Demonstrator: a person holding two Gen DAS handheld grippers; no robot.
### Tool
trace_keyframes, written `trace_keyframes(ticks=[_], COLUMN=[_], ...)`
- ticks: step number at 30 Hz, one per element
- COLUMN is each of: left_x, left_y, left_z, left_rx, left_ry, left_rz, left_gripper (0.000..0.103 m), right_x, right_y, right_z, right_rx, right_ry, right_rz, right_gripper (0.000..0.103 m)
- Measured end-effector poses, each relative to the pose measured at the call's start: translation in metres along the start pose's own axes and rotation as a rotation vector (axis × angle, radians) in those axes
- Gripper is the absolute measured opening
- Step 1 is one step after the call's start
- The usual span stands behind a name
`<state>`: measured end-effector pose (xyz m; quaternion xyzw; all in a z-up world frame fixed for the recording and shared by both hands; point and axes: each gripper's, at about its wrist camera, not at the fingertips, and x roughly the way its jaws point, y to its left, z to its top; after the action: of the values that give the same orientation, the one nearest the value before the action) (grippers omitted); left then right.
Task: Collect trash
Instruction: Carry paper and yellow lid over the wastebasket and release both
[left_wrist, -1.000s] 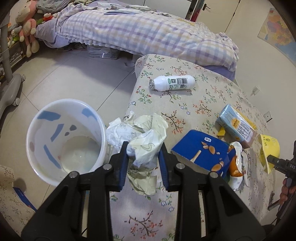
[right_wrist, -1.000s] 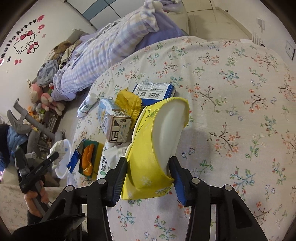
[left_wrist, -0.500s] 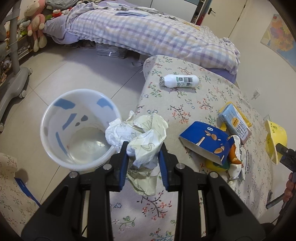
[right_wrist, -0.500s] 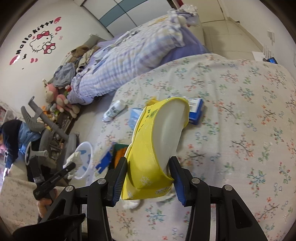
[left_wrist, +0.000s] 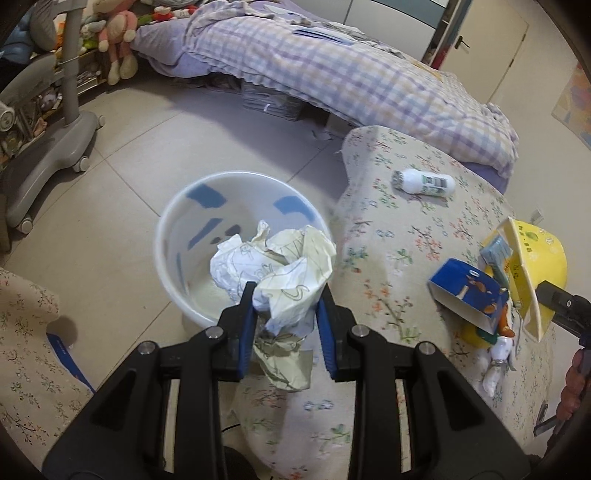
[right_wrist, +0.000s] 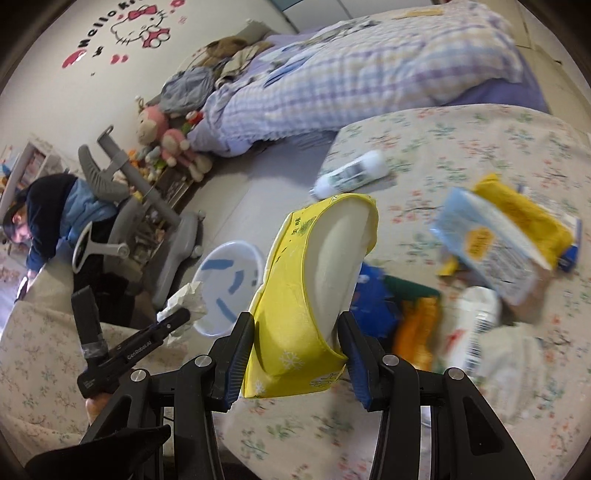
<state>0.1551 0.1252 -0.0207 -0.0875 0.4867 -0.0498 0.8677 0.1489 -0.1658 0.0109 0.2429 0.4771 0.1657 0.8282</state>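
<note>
My left gripper (left_wrist: 286, 317) is shut on a ball of crumpled paper (left_wrist: 280, 269), which hangs over the near rim of the white bin (left_wrist: 177, 221) with blue marks on the floor. My right gripper (right_wrist: 297, 339) is shut on a squashed yellow paper bowl (right_wrist: 317, 280), held above the flowered table (right_wrist: 461, 140). In the left wrist view the yellow bowl (left_wrist: 532, 258) shows at the right edge. In the right wrist view the bin (right_wrist: 225, 273) lies left of the bowl, with the crumpled paper (right_wrist: 184, 299) at its rim.
On the flowered cloth lie a white bottle (left_wrist: 424, 181), a blue snack box (left_wrist: 469, 291), a light blue carton (right_wrist: 491, 251), yellow and orange wrappers. A checked bed (left_wrist: 332, 74) stands behind. A grey chair base (left_wrist: 44, 147) and a seated person (right_wrist: 48, 214) are at the left.
The left gripper has carried the crumpled paper from the table edge to over the bin. The right gripper has swung left with the yellow bowl toward the table's bin side.
</note>
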Motion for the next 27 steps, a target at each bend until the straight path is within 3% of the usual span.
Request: trace_keyframes(ticks=[11,17,27], left_x=[0.007,0.016,0.029], left_y=[0.051,0.064,0.077], left_z=[0.004,0.007,0.012], left_rx=[-0.099,-0.082,-0.090], left_ry=[0.011,0.008,0.011], left_rz=[0.041,0.094,0.112], left_gripper=[0.033,0.033,0.033], right_x=[0.100,0.136,0.165], right_y=[0.072,0.084,0.085], right_z=[0.005,0.006,0.005], right_rx=[-0.085,-0.111,-0.125], right_ry=[0.088,0.108,0.120], right_rz=[0.050,0.037,0.011], right_gripper=[0.048,0.049,0.049])
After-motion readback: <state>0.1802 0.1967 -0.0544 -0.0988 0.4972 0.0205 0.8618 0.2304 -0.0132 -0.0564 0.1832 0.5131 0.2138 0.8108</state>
